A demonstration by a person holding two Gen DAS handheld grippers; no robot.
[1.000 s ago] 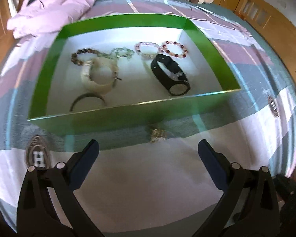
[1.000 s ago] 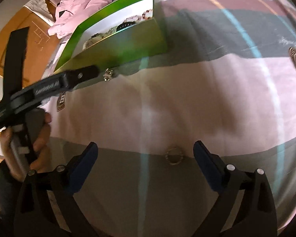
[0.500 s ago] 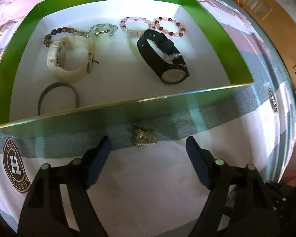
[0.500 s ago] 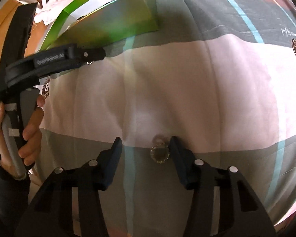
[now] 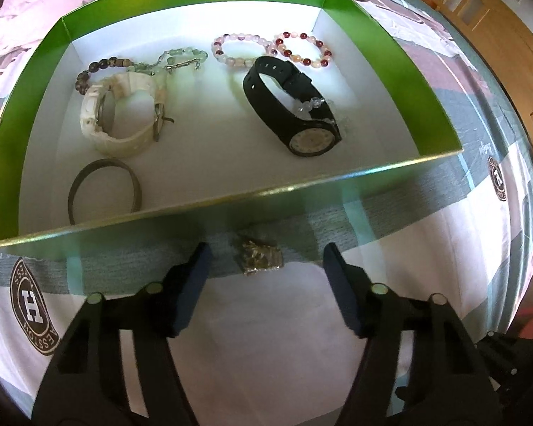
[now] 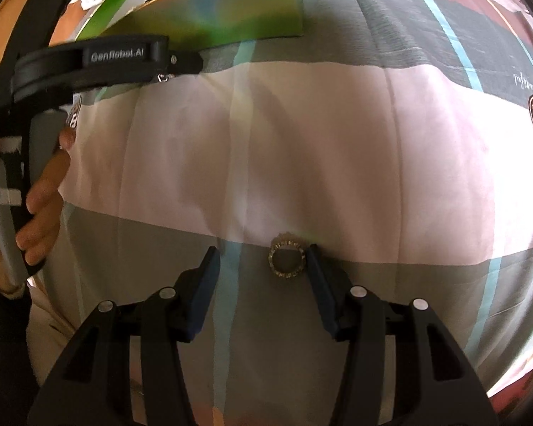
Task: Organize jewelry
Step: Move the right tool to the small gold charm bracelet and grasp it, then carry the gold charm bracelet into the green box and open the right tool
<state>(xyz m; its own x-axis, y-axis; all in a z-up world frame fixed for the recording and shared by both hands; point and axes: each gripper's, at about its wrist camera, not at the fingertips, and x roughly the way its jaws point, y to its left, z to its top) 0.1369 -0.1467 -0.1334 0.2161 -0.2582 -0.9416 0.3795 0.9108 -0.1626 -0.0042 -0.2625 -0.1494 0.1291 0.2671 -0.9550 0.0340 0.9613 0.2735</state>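
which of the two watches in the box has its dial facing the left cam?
The black watch, right half of the green box: its pale dial shows. The white watch lies edge-on.
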